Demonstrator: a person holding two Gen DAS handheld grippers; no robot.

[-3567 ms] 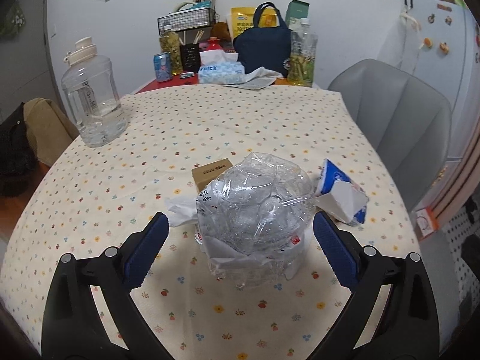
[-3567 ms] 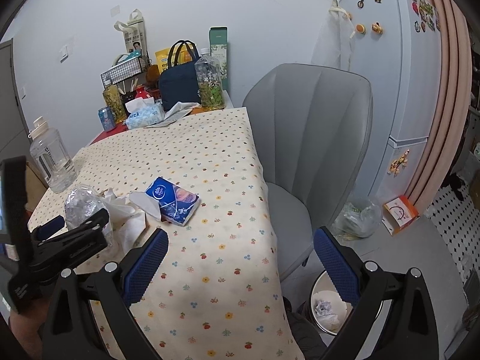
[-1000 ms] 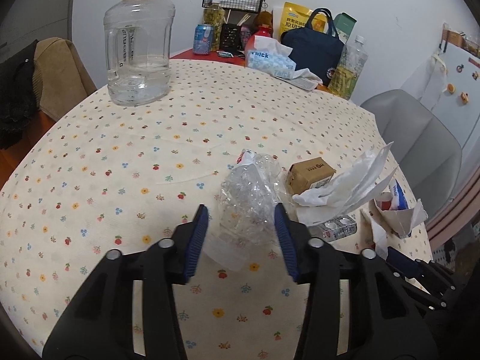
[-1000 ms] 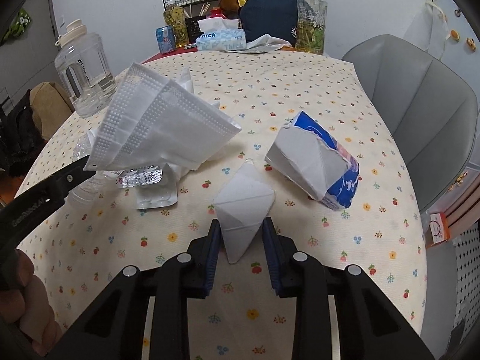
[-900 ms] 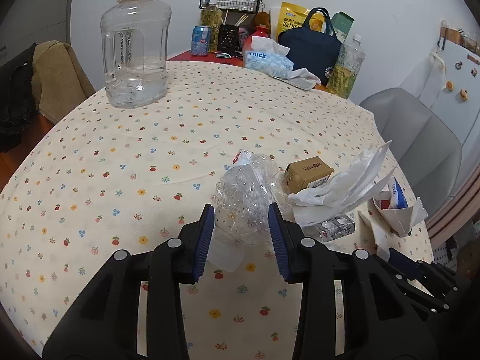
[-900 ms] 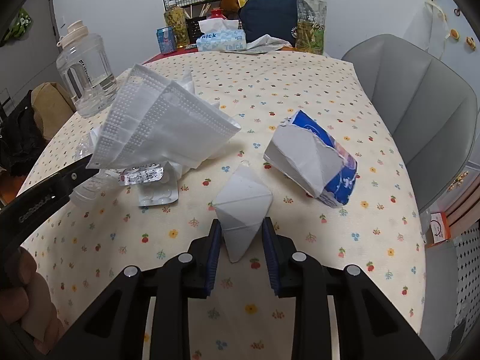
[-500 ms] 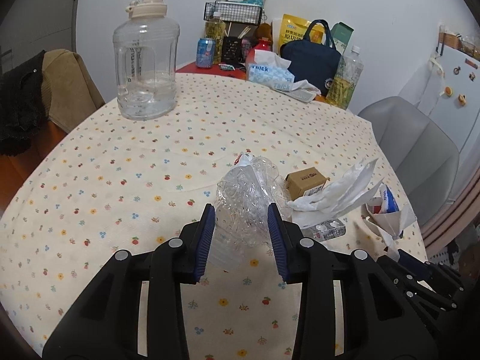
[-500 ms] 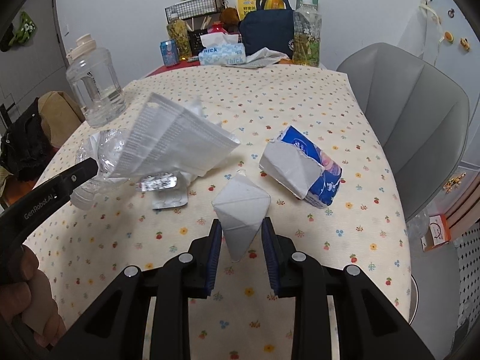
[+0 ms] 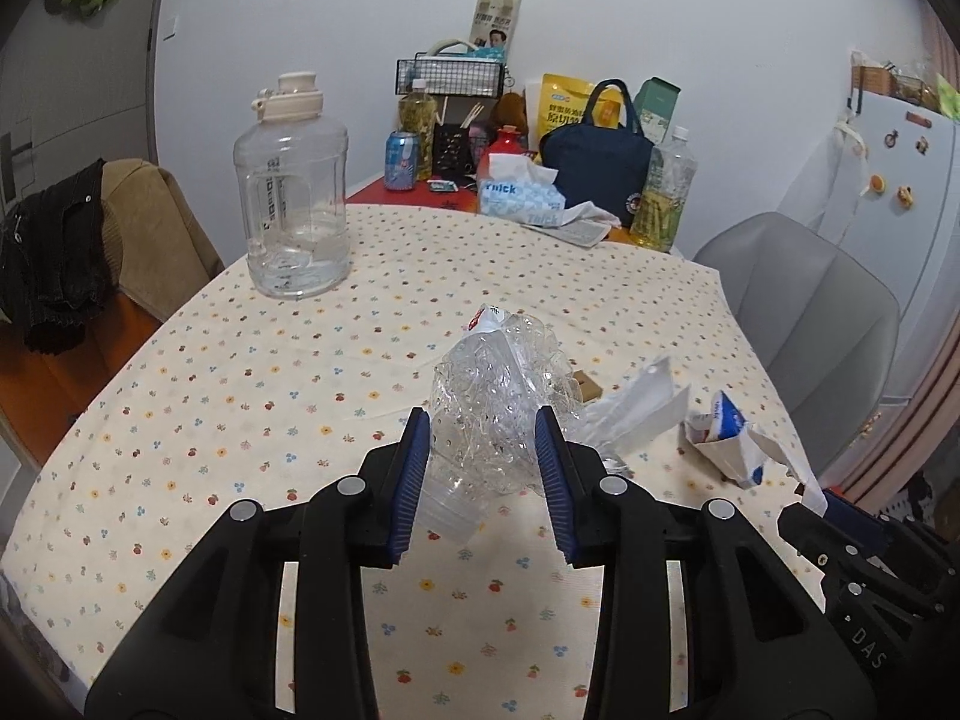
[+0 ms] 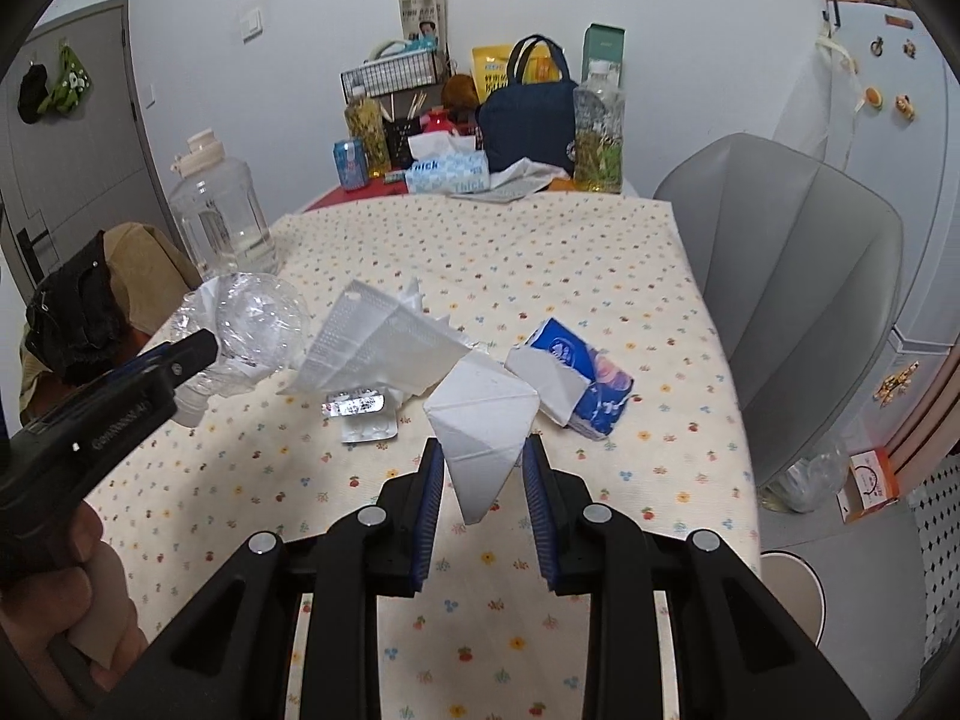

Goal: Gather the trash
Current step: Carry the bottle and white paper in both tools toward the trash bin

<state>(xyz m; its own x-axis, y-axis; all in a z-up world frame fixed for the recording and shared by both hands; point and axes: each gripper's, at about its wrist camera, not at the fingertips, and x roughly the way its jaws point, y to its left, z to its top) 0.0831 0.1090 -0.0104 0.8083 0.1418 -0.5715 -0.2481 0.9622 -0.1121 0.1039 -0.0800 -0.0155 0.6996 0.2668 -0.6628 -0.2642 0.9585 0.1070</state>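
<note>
My left gripper [image 9: 482, 468] is shut on a crushed clear plastic bottle [image 9: 501, 402] and holds it above the flowered tablecloth [image 9: 270, 372]; the bottle also shows in the right wrist view [image 10: 252, 324]. My right gripper [image 10: 483, 483] is shut on a folded white tissue [image 10: 483, 420], lifted off the table. On the cloth lie a large white tissue [image 10: 378, 348], a pill blister pack [image 10: 366, 420], a torn blue tissue packet [image 10: 576, 384] and a small brown box [image 9: 588, 387].
A big clear water jug [image 9: 294, 192] stands at the table's left. Bags, bottles, a tissue box [image 9: 519, 198] and a can crowd the far end. A grey chair [image 10: 798, 300] is on the right, with a white bin [image 10: 792, 588] on the floor by it.
Both grippers have risen and drawn back from the table, the left carrying the crushed bottle and the right carrying the folded tissue. Both stay shut on their loads.
</note>
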